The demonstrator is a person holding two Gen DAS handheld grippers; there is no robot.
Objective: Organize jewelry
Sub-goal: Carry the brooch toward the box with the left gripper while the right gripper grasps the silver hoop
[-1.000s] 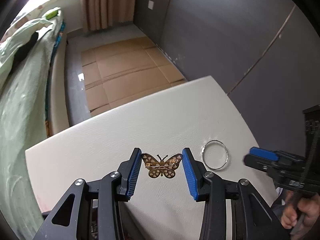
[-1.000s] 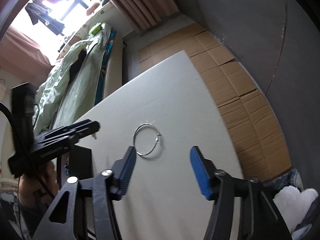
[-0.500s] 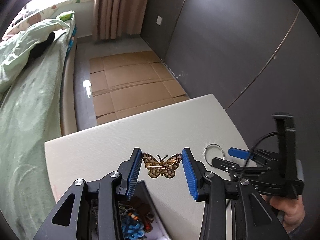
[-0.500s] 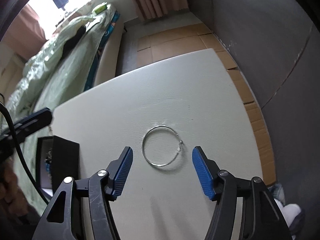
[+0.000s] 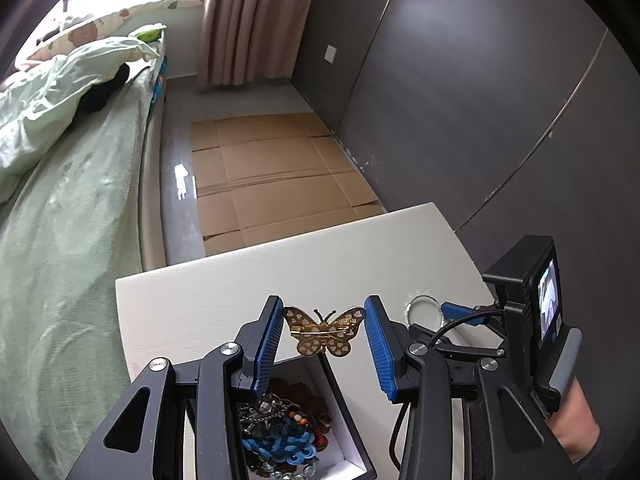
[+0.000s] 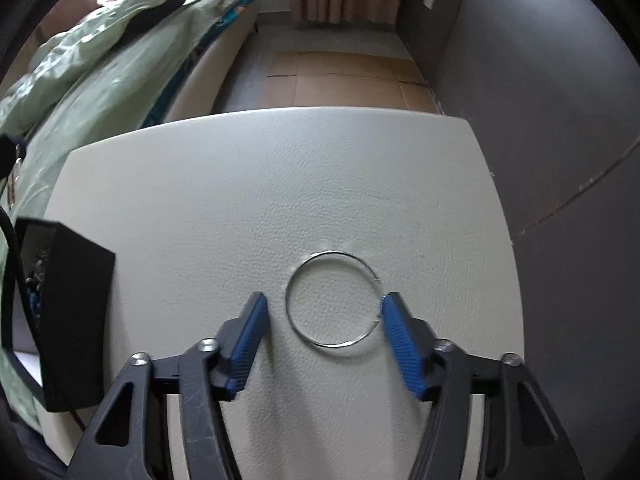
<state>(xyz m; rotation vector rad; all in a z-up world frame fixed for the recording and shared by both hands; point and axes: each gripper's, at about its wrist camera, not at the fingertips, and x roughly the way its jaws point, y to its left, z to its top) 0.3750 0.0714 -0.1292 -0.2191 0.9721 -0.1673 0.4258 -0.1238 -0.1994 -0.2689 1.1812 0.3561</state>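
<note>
Left gripper (image 5: 324,330) clamps a gold butterfly brooch (image 5: 323,330) above the open jewelry box (image 5: 352,432); right gripper (image 6: 323,334), jaws just closing, straddles a silver bangle (image 6: 333,299) on the white table (image 6: 280,184), its 3 o'clock pad touching

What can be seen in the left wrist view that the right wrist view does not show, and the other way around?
Only the left wrist view shows the gold butterfly brooch clamped in the left hand-held gripper, and the beads and chains inside the box. Only the right wrist view shows the whole silver bangle between the right hand-held gripper's pads; the right pad looks to touch it, the left stands clear. Both show the white table, the jewelry box, and the bangle, partly hidden on the left.
</note>
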